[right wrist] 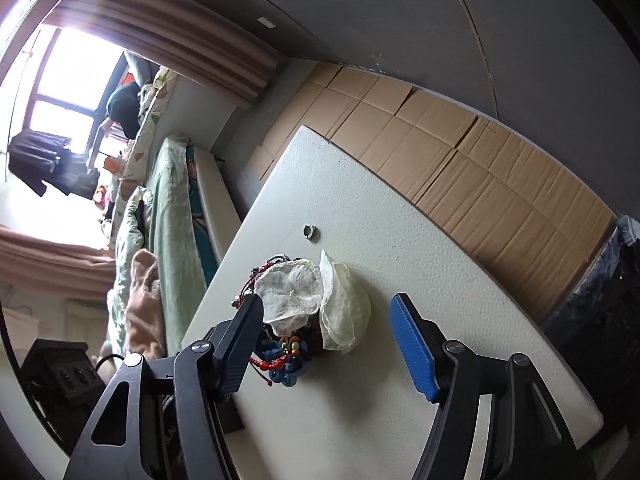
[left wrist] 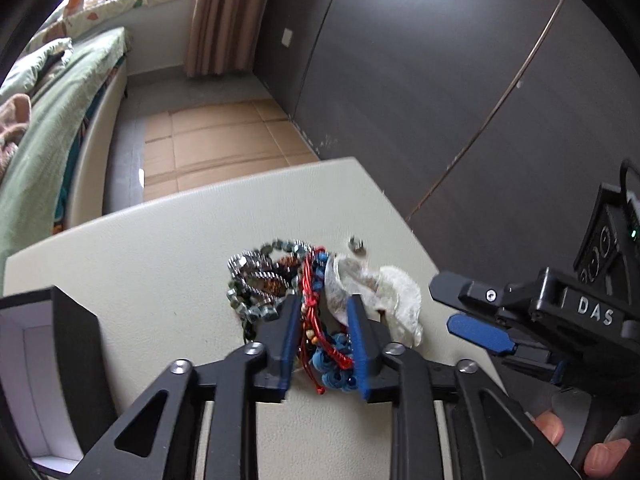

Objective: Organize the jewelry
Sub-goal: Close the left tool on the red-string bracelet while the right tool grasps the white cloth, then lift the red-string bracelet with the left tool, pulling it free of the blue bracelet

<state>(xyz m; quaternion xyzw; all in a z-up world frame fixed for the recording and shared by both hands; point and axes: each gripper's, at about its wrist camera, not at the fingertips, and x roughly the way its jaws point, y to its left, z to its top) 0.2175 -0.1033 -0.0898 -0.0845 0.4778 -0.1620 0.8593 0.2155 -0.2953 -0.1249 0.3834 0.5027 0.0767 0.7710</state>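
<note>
Red and blue bracelets (left wrist: 320,320) are pinched between the left gripper (left wrist: 324,312) fingers; right gripper (right wrist: 328,320) fingers are spread, white pouch (right wrist: 320,296) lying between them on the counter (right wrist: 440,248).

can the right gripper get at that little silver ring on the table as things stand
Probably yes. The right gripper is open and holds nothing, and the silver ring lies alone on bare table beyond the jewelry pile. It would need to pass over or around the pile and white pouch.
</note>
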